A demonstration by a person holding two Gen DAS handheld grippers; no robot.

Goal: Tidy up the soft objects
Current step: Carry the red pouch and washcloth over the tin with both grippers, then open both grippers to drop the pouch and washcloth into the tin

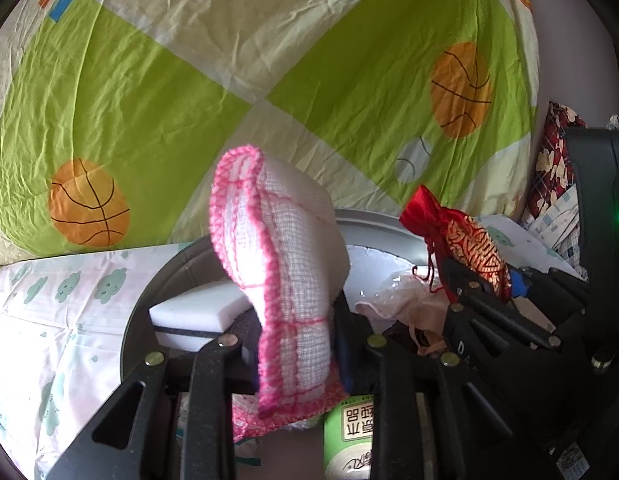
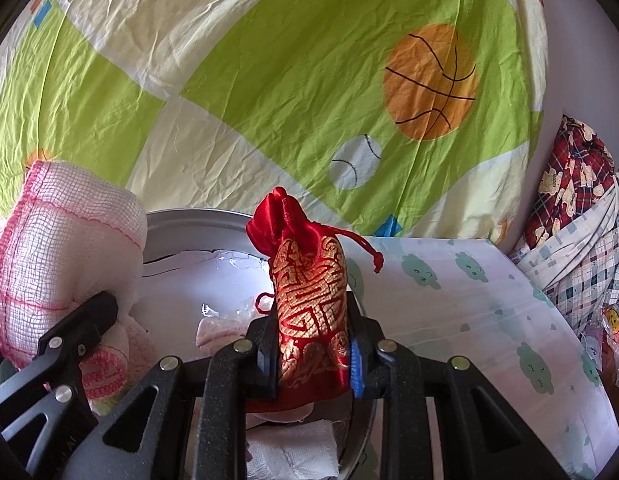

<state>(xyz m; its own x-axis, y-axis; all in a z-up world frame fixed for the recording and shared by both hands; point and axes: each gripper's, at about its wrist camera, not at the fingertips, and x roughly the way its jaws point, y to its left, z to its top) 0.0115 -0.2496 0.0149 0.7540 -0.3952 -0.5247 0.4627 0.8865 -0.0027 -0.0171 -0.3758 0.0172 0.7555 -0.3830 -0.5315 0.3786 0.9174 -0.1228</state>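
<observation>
we risk snagging the red-and-gold satin drawstring pouch [image 2: 309, 304] or the pink-edged white gauze cloth [image 1: 285, 280] on the round grey metal basin [image 2: 197, 216] beneath. our left gripper [image 1: 295, 360] pinches the cloth and our right gripper [image 2: 311, 356] clamps the pouch, both tilted down above that basin.

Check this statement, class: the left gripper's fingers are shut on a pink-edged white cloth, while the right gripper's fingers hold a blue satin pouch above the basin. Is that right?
One detail is wrong: the pouch is red with gold patterning, not blue, as the right wrist view shows. The rest stands: the right gripper holds it above the basin, and the left gripper is shut on the pink-edged white cloth.
</observation>
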